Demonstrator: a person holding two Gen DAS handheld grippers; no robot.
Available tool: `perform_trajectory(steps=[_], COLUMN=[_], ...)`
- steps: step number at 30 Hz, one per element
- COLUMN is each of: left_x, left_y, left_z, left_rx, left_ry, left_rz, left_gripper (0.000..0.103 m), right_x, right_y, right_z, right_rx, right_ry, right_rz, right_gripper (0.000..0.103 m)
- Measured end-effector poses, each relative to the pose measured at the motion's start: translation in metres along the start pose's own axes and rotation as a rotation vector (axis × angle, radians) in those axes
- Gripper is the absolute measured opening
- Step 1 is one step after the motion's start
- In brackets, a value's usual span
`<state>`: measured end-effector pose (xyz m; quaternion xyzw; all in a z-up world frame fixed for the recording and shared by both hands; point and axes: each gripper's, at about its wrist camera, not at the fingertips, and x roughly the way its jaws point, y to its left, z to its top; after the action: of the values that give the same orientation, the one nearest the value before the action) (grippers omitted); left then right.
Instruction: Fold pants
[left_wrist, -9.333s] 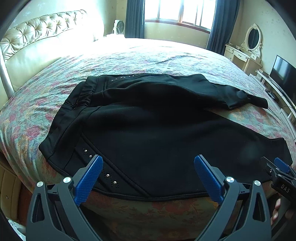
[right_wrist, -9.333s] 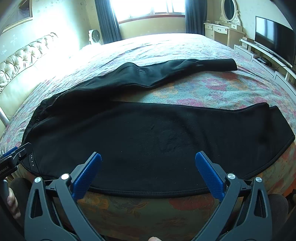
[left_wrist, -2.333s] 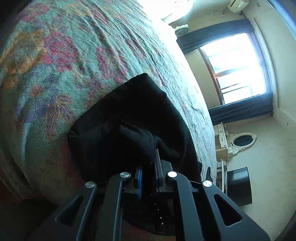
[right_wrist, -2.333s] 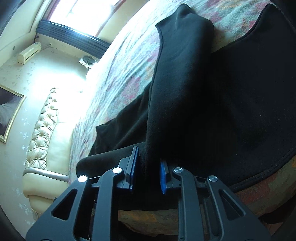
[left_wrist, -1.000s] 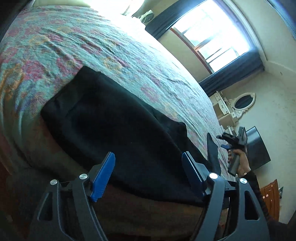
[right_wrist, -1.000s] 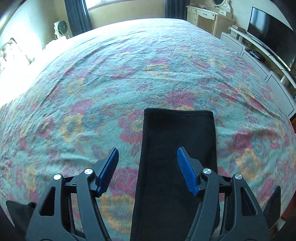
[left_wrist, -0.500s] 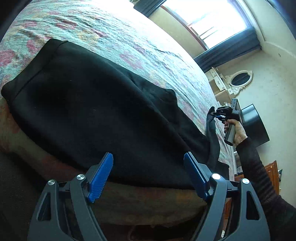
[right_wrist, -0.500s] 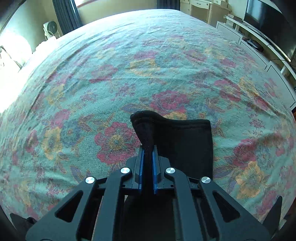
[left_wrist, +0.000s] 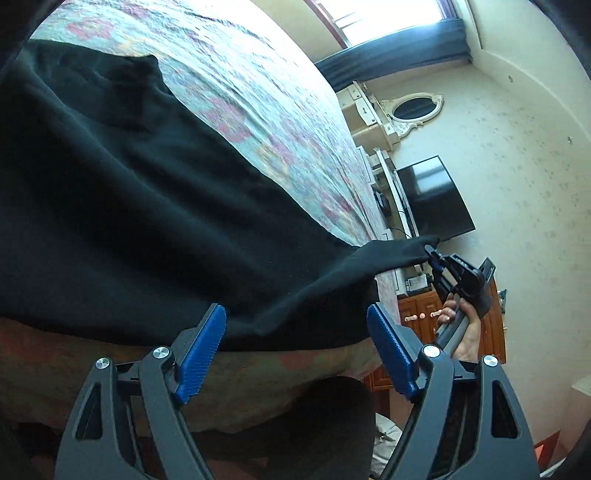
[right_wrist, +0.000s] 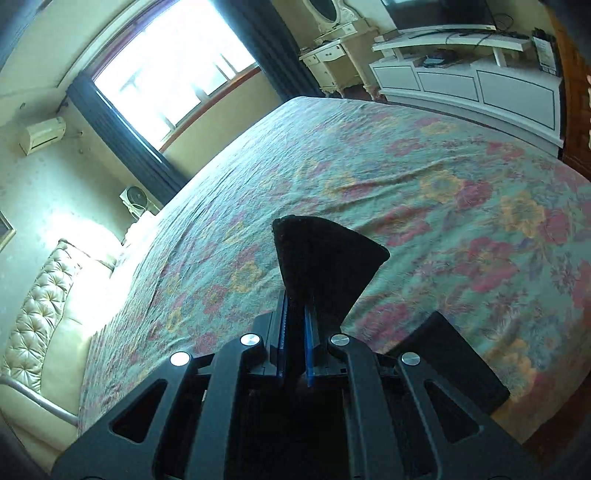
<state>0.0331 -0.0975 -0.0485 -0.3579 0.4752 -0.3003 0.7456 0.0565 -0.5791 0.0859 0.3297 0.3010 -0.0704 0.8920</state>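
Observation:
The black pants (left_wrist: 129, 206) lie folded lengthwise along the near edge of the floral bed (left_wrist: 236, 99). My left gripper (left_wrist: 295, 350) is open and empty, just in front of the pants' lower edge. My right gripper (right_wrist: 295, 350) is shut on the leg-hem end of the pants (right_wrist: 325, 266) and holds it lifted off the bedspread (right_wrist: 443, 192). The right gripper also shows in the left wrist view (left_wrist: 439, 266), pulling the hem up at the bed's right end.
A TV (left_wrist: 432, 199) on a white cabinet (right_wrist: 472, 88) stands past the foot of the bed. A dressing table with an oval mirror (left_wrist: 413, 109) is by the curtained window (right_wrist: 166, 74). A tufted headboard (right_wrist: 40, 314) is at the left.
My right gripper has lifted the pinched hem off the bed and tilted upward. My left gripper, still open, has moved right along the pants' near edge.

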Motion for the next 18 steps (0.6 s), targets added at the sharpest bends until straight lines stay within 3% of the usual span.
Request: perform_trajectory(steps=[9,14,18], left_x=[0.04,0.047,0.057], left_y=[-0.007,0.005,-0.01], left_z=[-0.01,-0.015,-0.019], left_rx=[-0.078,-0.184,-0.196], left_ry=[0.048,0.058,0.05], left_rz=[-0.047,-0.089,-0.144], left_gripper=[0.078,0.078,0.078], right_x=[-0.007,0.006,0.01], right_y=[-0.105,-0.13,-0.137], right_z=[-0.057,-0.071,-0.078], right_rx=[0.215,0.304,0.332], right_ry=[0.07,0.098,0.1], right_rz=[-0.021,-0.014,-0.008], right_gripper=[0.007,0.007,0.007])
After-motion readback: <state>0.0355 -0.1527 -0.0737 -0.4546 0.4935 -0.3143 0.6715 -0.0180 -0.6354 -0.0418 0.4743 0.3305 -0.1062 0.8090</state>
